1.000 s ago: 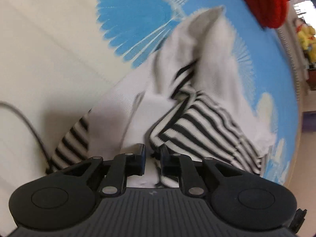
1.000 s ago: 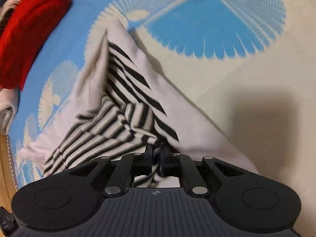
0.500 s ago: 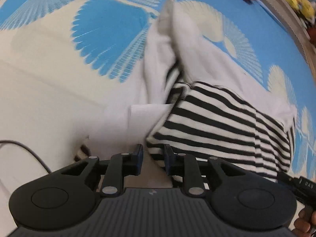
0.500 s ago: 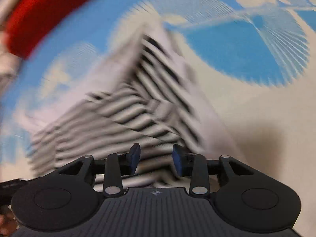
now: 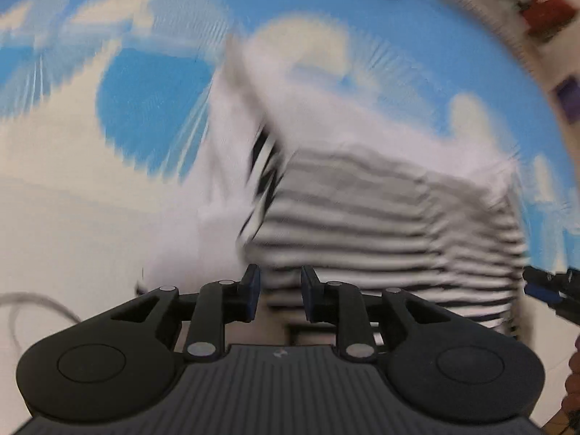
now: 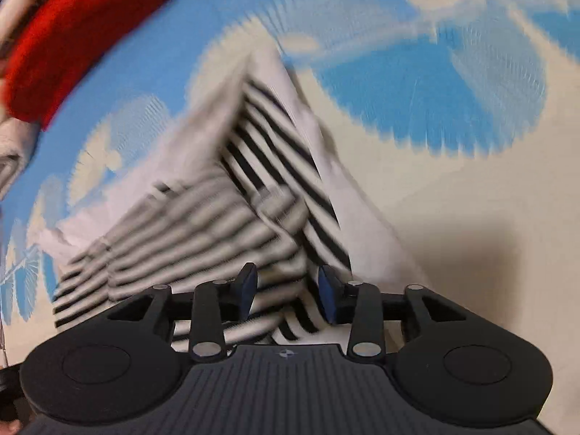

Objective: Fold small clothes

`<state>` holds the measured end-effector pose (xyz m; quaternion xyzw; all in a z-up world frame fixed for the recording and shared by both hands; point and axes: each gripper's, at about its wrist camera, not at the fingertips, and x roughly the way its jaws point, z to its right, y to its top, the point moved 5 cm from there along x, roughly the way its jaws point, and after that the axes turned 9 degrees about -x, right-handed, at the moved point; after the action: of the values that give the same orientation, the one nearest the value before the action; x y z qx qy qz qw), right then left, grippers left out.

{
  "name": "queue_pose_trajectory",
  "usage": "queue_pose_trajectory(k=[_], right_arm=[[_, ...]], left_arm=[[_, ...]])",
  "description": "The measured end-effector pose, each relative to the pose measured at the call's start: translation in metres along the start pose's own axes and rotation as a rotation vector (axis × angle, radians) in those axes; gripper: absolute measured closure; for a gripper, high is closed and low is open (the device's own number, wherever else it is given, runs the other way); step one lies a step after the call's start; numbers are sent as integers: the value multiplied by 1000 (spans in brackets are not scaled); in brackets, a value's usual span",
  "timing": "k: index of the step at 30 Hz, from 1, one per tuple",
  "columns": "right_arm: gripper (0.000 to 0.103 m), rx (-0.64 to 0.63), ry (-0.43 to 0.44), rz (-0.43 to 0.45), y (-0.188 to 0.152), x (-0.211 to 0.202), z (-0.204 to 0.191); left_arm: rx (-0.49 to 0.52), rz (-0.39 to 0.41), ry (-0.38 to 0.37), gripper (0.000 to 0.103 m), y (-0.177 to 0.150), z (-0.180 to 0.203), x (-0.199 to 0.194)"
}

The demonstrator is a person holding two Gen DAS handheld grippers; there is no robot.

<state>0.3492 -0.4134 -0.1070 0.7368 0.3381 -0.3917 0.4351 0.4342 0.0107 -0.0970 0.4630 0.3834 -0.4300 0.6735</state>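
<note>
Both pairs of fingers stand spread with nothing between them. The left gripper (image 5: 278, 291) hangs over the near hem of a striped garment (image 5: 391, 224), its blue pads (image 5: 251, 290) parted just above the cloth. The right gripper (image 6: 288, 295) is parted wider, its pads (image 6: 330, 299) either side of a rumpled striped fold that they do not pinch. Whether any pad touches the fabric cannot be told through the motion blur.

The garment (image 6: 188, 232), white with black stripes, lies loosely doubled over itself in the middle of a blue and cream mat (image 6: 435, 108) printed with fan shapes; a white panel runs up to a peak pointing toward the mat's far edge. Judging by the parted fingers and the cloth lying slack, the fold looks set down and the grippers are free to take a fresh hold, probably on the near hem.

A red cloth (image 6: 72, 43) rests at the mat's far edge, well apart from the garment, likely waiting its turn or already done. A grey cable (image 5: 32, 308) curls on the cream area at the left gripper's side. At the far right of the left view the right gripper's tip (image 5: 551, 290) shows beside the garment's edge.

No brand, label or legible writing appears on the garment or mat; each gripper body bears only a small emblem, too small to read.
</note>
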Motion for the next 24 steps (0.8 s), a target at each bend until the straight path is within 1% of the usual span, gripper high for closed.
queue_pose_trajectory(k=[2,3,4,6,7,9,11,12,13,14,15,17,19,21,23,24], right_arm=[[63,-31,40,130,11,-40,-9],[63,-32,60,183,13,-60,-12],[63,-29,91,240,14,-82,-13],[62,-35,141,349,9,-130,-13],[62,-40,143,382,2,-149,-12],[60,-56,171,433,-15,-182,-8],[58,-101,196,464,-38,-213,-2],[55,-131,196,487,-53,-226,4],[53,-154,188,506,-64,-236,10],[49,-170,177,516,-77,-244,17],[48,-177,167,516,-92,-247,23],[48,-169,157,500,-120,-247,41],[48,-145,130,478,-148,-241,59],[49,-110,86,427,-166,-233,72],[50,-96,108,427,-179,-230,77],[50,-109,91,398,-183,-223,80]], left_arm=[[16,96,-59,72,5,5,-34],[24,151,-77,72,6,7,-52],[25,205,-70,72,8,8,-69],[35,277,-26,72,1,3,-101],[54,309,-20,72,-3,2,-119],[100,369,-32,72,-20,2,-159],[150,418,-40,69,-44,-1,-190],[171,440,-46,66,-60,-3,-207],[188,454,-56,66,-76,-7,-219],[205,467,-71,65,-93,-12,-230],[216,480,-81,65,-107,-16,-237],[230,495,-99,65,-136,-25,-248],[214,490,-122,65,-162,-36,-248],[189,483,-130,65,-184,-45,-241],[173,480,-110,65,-202,-53,-227],[166,457,-82,65,-210,-56,-217]])
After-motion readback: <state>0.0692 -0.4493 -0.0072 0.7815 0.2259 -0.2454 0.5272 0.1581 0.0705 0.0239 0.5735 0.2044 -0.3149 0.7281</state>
